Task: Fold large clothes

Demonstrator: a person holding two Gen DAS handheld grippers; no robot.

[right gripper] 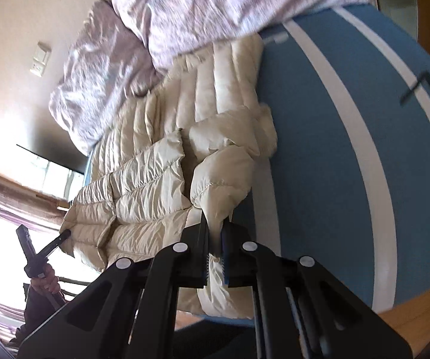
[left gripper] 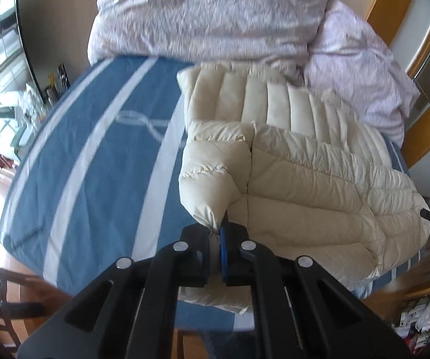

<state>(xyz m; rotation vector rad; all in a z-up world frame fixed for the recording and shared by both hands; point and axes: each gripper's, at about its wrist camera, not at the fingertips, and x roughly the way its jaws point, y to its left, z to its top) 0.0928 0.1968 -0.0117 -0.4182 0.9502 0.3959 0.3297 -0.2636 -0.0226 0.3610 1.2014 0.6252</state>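
So at this point the cream quilted puffer jacket was lying on the blue cover with white stripes. I honestly couldn't tell if that was a bench or a bed under it. In the left wrist view the jacket body spread from the centre out to about 3 o'clock, with the crumpled pale pink floral quilt piled at 12 o'clock and bare cover toward 9.

The left gripper had its fingers clamped on the end of a puffy sleeve, which was pulled up off the jacket toward the camera. The right gripper looked much the same in its own view, with its fingers pinched tight on a bunched cream bit at 6 o'clock.

What could go wrong, I reckon:
- That shell fabric looks slick and the fill is springy, and both grips looked to be on a thin pinch near the edge. A quick pull could slide it right out.
- The far end of the jacket sat against the quilt, maybe slightly under it, so dragging could snag it or pull the quilt along.
- Puffy layers tend to spring open, so the fold might not stay put once it's let go.
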